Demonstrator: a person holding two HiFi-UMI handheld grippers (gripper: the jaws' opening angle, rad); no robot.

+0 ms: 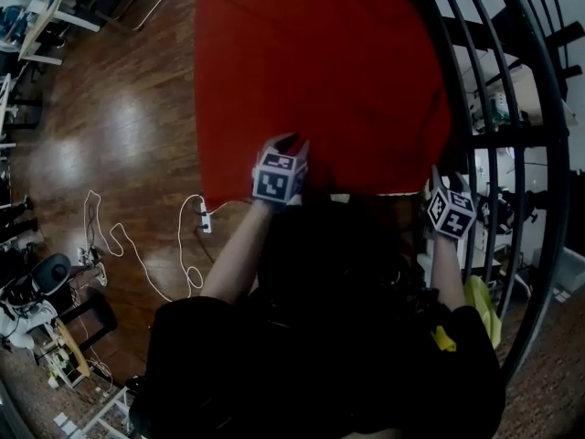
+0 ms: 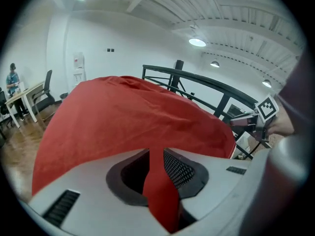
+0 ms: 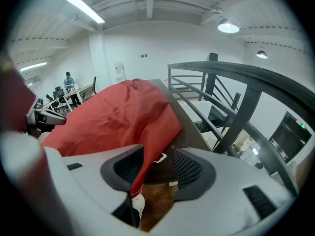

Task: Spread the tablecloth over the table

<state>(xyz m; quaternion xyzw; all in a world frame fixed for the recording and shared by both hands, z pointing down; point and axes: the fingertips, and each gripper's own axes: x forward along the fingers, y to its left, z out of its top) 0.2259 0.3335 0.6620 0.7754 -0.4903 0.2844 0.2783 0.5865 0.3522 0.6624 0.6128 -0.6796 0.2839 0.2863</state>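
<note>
— What lies to the left?
— A white cable (image 1: 137, 245) on the wood floor (image 1: 110, 135). The left gripper (image 2: 160, 161) pinches the red tablecloth (image 1: 311, 80), which is humped over the table (image 3: 189, 134).
— And the right?
— The right gripper (image 3: 160, 168) has its jaws apart, with the hem against one pad. The black railing (image 1: 512, 135) is close beside it.

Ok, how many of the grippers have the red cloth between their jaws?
2. The left gripper is clamped on a fold of the tablecloth at its near edge. The right gripper has the tablecloth's edge lying against one jaw, but its jaws stand apart.
</note>
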